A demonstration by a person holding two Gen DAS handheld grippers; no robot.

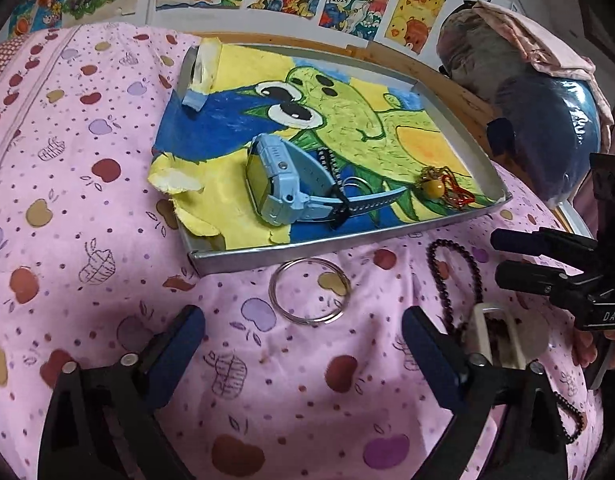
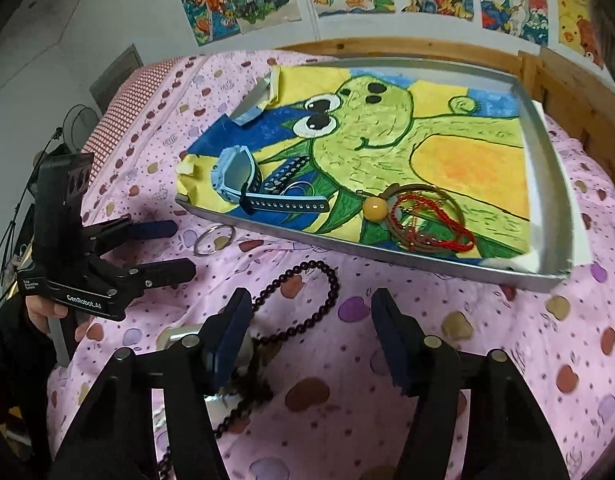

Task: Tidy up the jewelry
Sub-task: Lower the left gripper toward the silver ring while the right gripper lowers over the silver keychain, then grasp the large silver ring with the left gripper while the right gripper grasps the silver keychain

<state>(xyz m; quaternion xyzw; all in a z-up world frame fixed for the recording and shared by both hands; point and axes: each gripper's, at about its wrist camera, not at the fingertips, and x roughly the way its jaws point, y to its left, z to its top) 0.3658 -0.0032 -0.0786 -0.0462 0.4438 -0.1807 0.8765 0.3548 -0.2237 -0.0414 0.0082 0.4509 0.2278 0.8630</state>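
A metal tray [image 1: 307,252] [image 2: 387,254] lined with a frog drawing lies on the pink bedspread. In it are a light-blue smartwatch [image 1: 275,184] [image 2: 237,176], a black studded band [image 1: 333,168] [image 2: 285,172], a small ring [image 2: 297,190] and a yellow bead on red cord [image 1: 433,188] [image 2: 373,208]. A silver ring [image 1: 309,292] [image 2: 213,238] lies on the cloth just ahead of my open left gripper [image 1: 303,320] [image 2: 181,246]. A dark bead bracelet [image 1: 451,276] [image 2: 331,280] loops in front of my open right gripper [image 2: 312,300] [image 1: 498,255]. Beside its left finger sits a cream and silver clasp piece [image 1: 495,336] [image 2: 179,334].
A wooden bed frame [image 2: 567,92] runs behind the tray, with drawings taped to the wall above. A blue bundle with clothes on it [image 1: 547,120] sits at the right. A hand [image 2: 47,312] holds the left gripper. Torn paper curls at the tray's left edge [image 1: 175,178].
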